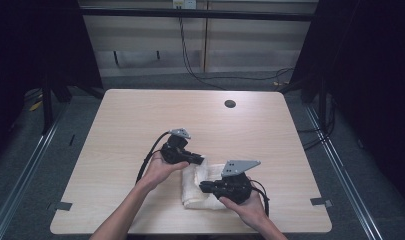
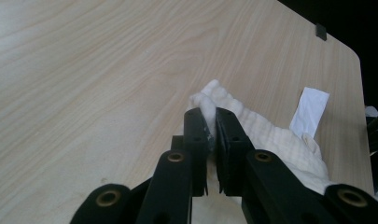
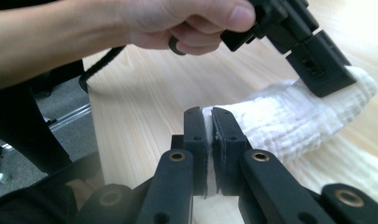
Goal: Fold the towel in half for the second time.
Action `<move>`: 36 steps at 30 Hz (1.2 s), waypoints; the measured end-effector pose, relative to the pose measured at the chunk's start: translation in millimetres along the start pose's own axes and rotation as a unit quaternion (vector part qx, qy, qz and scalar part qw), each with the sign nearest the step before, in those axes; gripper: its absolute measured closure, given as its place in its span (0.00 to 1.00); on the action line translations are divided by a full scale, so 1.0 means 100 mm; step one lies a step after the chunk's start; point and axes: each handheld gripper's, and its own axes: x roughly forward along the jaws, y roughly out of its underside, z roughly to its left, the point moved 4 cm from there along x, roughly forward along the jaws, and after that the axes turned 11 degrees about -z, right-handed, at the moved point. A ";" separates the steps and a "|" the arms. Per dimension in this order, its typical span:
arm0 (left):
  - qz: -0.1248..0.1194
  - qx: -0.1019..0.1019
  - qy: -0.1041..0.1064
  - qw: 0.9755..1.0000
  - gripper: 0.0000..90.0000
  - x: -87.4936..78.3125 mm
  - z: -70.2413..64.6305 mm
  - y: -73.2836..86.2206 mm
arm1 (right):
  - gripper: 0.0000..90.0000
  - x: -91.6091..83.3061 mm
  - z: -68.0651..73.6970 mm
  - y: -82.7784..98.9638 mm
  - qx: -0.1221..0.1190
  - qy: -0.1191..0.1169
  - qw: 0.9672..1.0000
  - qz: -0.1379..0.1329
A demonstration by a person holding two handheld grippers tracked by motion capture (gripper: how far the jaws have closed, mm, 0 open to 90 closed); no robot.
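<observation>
— Starting nearest the person: what are the right tongs [image 1: 204, 187] doing?

— Clamped on a fold of the white cloth [image 1: 202, 182], at its near edge. In the right gripper view the black jaws stand almost together with a thin strip of cloth pinched between them.

— And the left tongs [image 1: 202, 160]?

— A little farther in, gripping the cloth's far corner (the left gripper view shows that bunched corner squeezed between the jaws). A white label [image 2: 309, 111] sticks out from the cloth there.

— Where does the cloth sit?

— On the pale wooden worktop [image 1: 140, 120], near the front edge, right of centre, partly lifted between the two tongs.

— Anything farther back?

— A dark round hole [image 1: 230, 104] in the worktop.
</observation>
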 end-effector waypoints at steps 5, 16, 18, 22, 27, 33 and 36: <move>0.008 -0.011 0.009 1.000 0.93 0.14 0.03 0.07 | 0.95 -0.04 -0.02 0.08 0.007 0.008 1.000 0.001; 0.016 0.001 0.021 1.000 0.90 0.34 -0.05 0.10 | 0.89 -0.08 -0.14 0.39 0.000 0.034 0.998 0.057; 0.021 0.001 0.022 1.000 0.90 0.37 -0.05 0.11 | 0.85 -0.10 -0.15 0.42 -0.002 0.037 0.997 0.063; 0.012 -0.008 0.027 1.000 0.85 0.40 -0.04 0.10 | 0.74 -0.15 -0.18 0.50 -0.001 0.051 0.996 0.078; 0.002 0.000 0.027 1.000 0.78 0.43 -0.08 0.09 | 0.63 -0.21 -0.22 0.55 0.007 0.062 0.995 0.078; -0.022 -0.002 0.026 0.999 0.69 0.41 -0.11 0.06 | 0.56 -0.24 -0.26 0.55 0.008 0.079 0.994 0.073; -0.035 0.003 0.021 0.999 0.61 0.37 -0.21 0.02 | 0.54 -0.26 -0.30 0.56 0.011 0.085 0.994 0.070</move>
